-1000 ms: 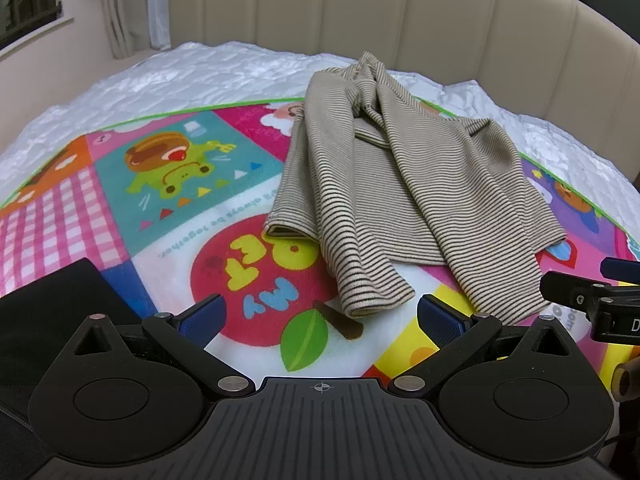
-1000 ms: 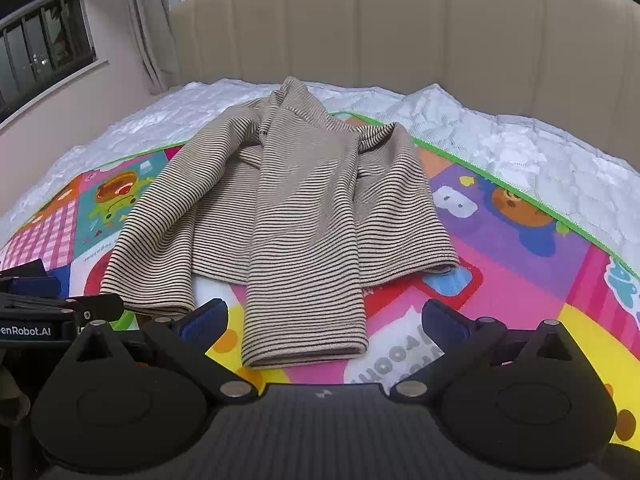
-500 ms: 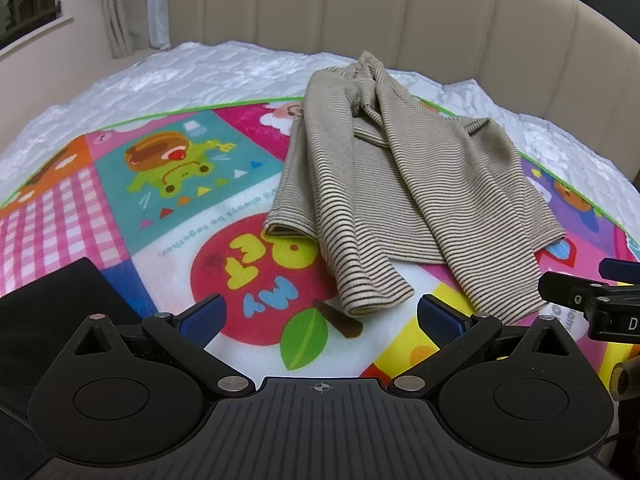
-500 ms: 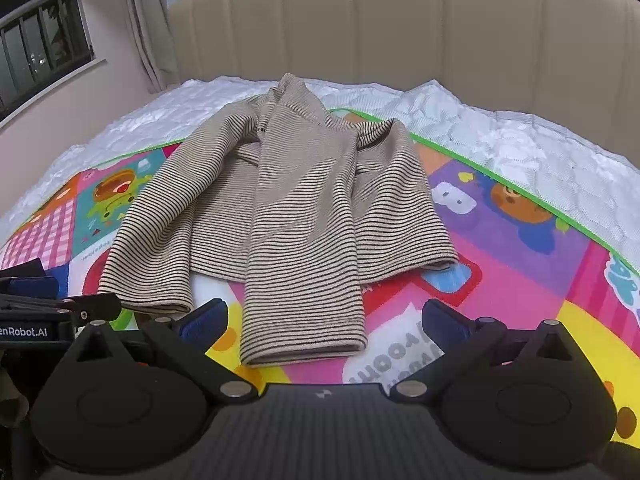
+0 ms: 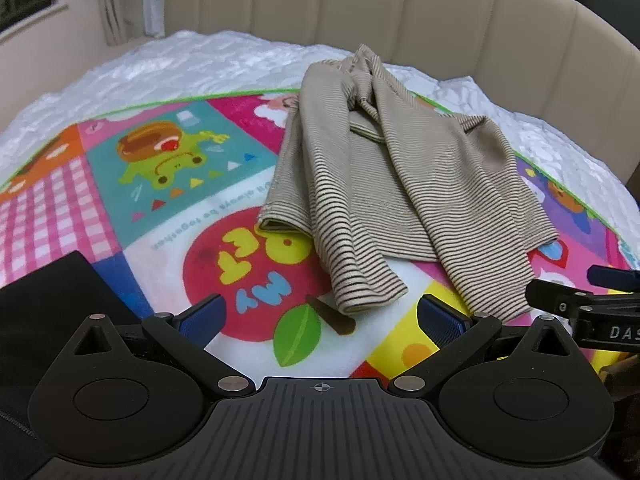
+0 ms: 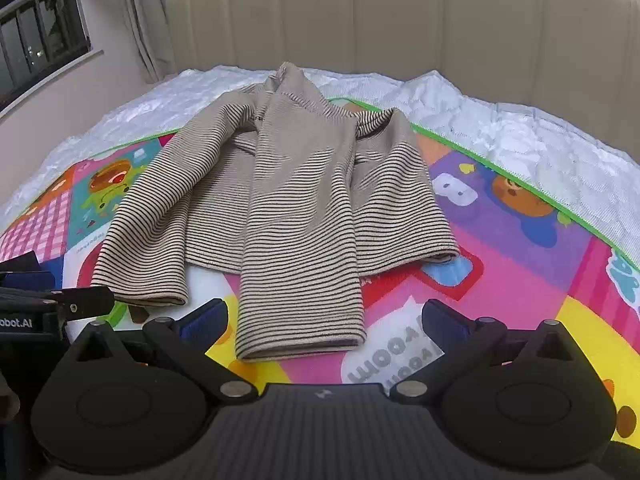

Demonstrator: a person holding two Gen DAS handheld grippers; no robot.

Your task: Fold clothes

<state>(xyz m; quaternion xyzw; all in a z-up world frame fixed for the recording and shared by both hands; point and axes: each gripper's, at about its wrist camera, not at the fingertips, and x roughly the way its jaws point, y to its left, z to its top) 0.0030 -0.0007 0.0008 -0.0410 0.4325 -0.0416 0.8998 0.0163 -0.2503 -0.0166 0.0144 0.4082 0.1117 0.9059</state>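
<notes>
Both grippers are hanging spread wide with nothing between their blue pads, just short of the striped sweater (image 6: 296, 216). That sweater is lying on the colourful cartoon play mat (image 6: 520, 272) (sleeves pulled in over the body, cuffs pointing toward the cameras). Left gripper (image 5: 320, 316) is sitting near the left cuff, and right gripper (image 6: 324, 320) is sitting right at the other cuff's edge. White quilted bedding (image 5: 180, 60) is running up to a beige padded headboard (image 6: 400, 20).

Left black tongs with blue finger pads (image 5: 320, 316): jaws spread wide, empty, level, pointing forward. Right black tongs with blue pads (image 6: 325, 320): same, spread wide, holding nothing. They sit side by side; each one's tip shows at the other's view edge.
</notes>
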